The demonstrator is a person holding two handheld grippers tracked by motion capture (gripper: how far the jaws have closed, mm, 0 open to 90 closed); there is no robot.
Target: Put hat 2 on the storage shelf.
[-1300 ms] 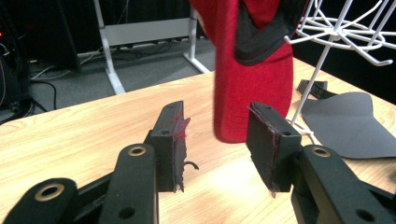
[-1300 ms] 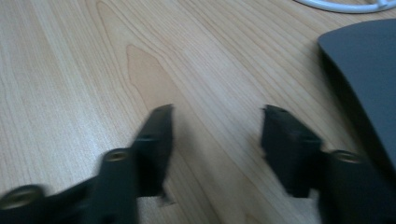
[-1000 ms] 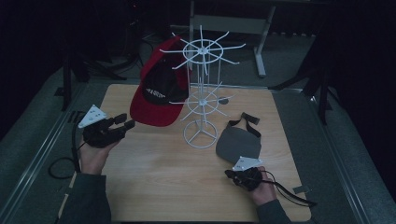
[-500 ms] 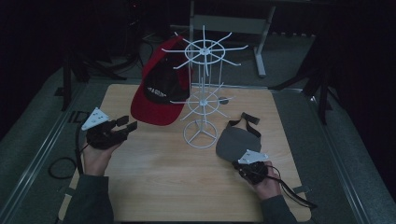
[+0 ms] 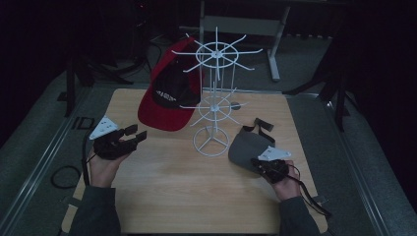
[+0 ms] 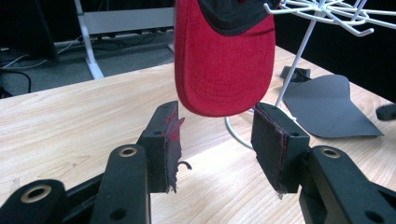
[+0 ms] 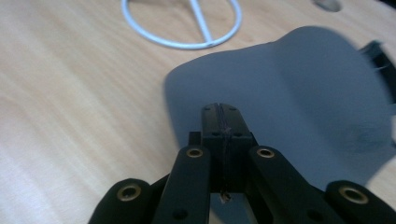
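Note:
A white wire rack [image 5: 215,98] stands mid-table, its ring base [image 7: 182,28] on the wood. A red cap [image 5: 169,98] with a black front hangs from the rack's left side, bill down [image 6: 224,65]. A grey cap [image 5: 246,147] lies flat on the table right of the rack [image 7: 289,84]. My left gripper [image 5: 137,132] is held open at the table's left, its jaws [image 6: 217,112] apart just short of the red bill, nothing between them. My right gripper [image 5: 263,166] is shut, its tips [image 7: 223,109] resting over the near edge of the grey cap.
The grey cap's black strap [image 5: 260,128] lies behind it near the right edge of the wooden table [image 5: 196,196]. A metal frame [image 5: 275,29] stands on the floor beyond the table. Rack arms [image 6: 327,9] stick out at cap height.
My right gripper has moved forward from the table's near edge onto the grey cap. The left gripper has barely shifted.

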